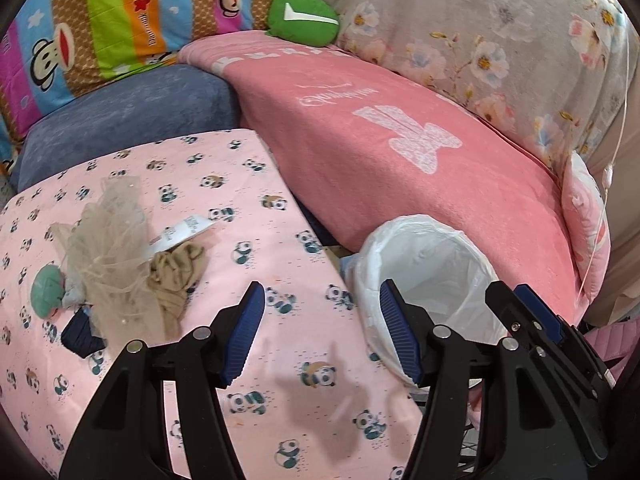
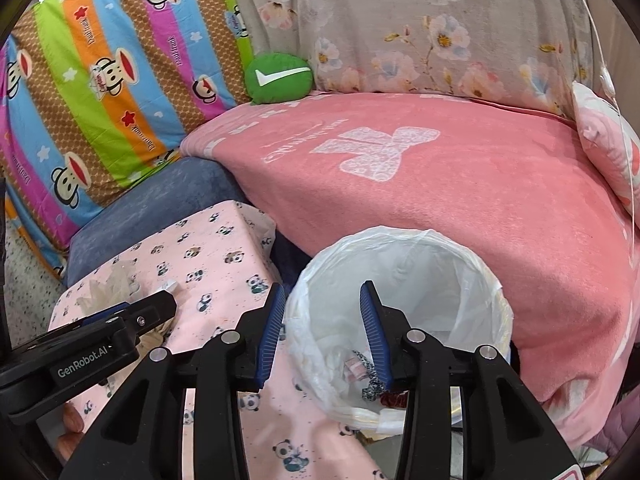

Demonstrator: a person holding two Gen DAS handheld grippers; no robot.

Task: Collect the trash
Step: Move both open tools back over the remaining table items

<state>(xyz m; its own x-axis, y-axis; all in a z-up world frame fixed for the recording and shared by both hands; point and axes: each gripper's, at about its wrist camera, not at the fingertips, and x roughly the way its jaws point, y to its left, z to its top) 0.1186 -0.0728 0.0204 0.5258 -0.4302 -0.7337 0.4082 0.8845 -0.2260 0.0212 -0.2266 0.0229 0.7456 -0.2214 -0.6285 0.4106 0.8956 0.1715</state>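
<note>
Trash lies in a heap on the pink panda-print cover (image 1: 256, 184): beige netting (image 1: 108, 248), a crumpled tan cloth (image 1: 176, 276), a white paper label (image 1: 180, 232), a teal round piece (image 1: 48, 290) and a dark navy piece (image 1: 82, 334). My left gripper (image 1: 322, 332) is open and empty, above the cover to the right of the heap. A bin lined with a white bag (image 2: 400, 236) stands beside the cover. My right gripper (image 2: 323, 332) is open and empty over the bin's near rim. Inside the bin lie a black-and-white patterned scrap (image 2: 372, 384) and a pinkish scrap (image 2: 354, 368).
A pink blanket (image 1: 400, 152) covers the sofa seat behind the bin (image 1: 420, 222). A blue cushion (image 1: 128, 120), a striped monkey-print quilt (image 2: 100, 80), a green round pillow (image 1: 304, 20) and a floral cover (image 2: 440, 32) lie behind. The right gripper (image 1: 516, 304) shows at the left view's right edge.
</note>
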